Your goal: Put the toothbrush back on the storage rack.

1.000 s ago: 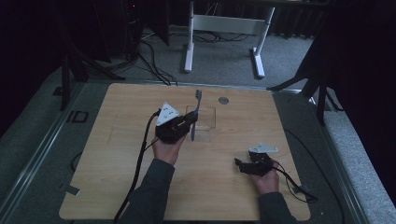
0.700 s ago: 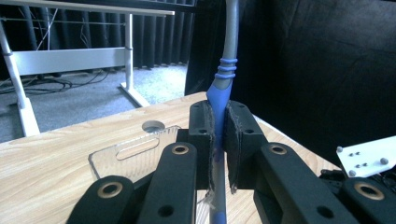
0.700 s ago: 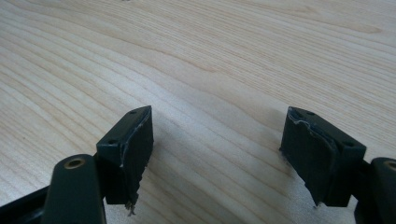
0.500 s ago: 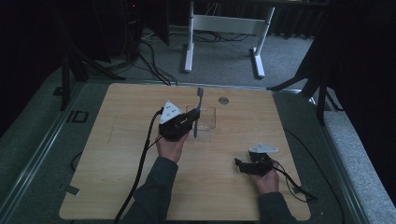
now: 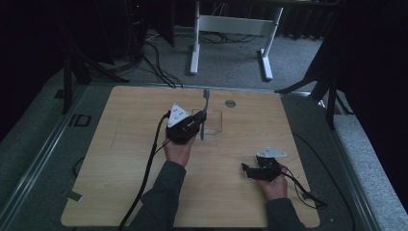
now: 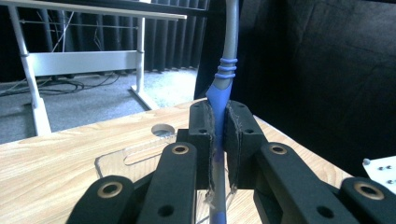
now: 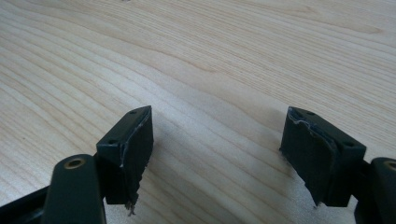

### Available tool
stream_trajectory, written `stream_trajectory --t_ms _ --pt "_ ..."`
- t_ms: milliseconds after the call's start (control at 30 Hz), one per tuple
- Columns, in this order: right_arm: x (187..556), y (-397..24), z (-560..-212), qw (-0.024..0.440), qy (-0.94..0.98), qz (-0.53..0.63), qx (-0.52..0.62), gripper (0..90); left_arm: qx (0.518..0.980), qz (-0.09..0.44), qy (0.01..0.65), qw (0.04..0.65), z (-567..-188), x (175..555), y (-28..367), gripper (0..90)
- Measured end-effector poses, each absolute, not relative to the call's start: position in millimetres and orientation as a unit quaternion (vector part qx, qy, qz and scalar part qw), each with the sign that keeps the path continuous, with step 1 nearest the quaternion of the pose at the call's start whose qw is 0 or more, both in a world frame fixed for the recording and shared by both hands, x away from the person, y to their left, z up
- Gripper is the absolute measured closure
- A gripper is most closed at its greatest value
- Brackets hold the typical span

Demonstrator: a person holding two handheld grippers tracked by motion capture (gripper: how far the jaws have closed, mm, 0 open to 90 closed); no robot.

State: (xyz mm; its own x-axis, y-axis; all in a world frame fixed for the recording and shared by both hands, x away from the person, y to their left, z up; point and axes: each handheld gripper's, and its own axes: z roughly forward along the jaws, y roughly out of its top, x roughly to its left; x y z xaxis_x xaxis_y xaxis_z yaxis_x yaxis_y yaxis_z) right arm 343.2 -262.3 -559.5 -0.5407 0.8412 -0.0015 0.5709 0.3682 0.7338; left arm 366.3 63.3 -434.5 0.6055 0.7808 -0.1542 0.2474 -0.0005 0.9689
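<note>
Pale wood of the table (image 5: 120, 183) is being used as the work surface, with a clear acrylic tray (image 5: 214, 120) lying on it. A blue-and-grey toothbrush (image 5: 204, 113) is being held upright over that tray, clamped at its blue grip by the left gripper (image 6: 218, 135), its long axis near vertical, head end up. The carrying step is judged to be in hand; lowering and tilting flat are called for next. The right gripper (image 7: 215, 154) is being rested wide apart, empty.
</note>
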Motion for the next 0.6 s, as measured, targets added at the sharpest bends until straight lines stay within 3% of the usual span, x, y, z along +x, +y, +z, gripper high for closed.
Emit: stream_trajectory --t_ms 600 --pt "344 -262 -559 0.193 0.805 0.351 0.438 25.0 0.66 0.227 0.401 0.593 -438 378 64 81.7"
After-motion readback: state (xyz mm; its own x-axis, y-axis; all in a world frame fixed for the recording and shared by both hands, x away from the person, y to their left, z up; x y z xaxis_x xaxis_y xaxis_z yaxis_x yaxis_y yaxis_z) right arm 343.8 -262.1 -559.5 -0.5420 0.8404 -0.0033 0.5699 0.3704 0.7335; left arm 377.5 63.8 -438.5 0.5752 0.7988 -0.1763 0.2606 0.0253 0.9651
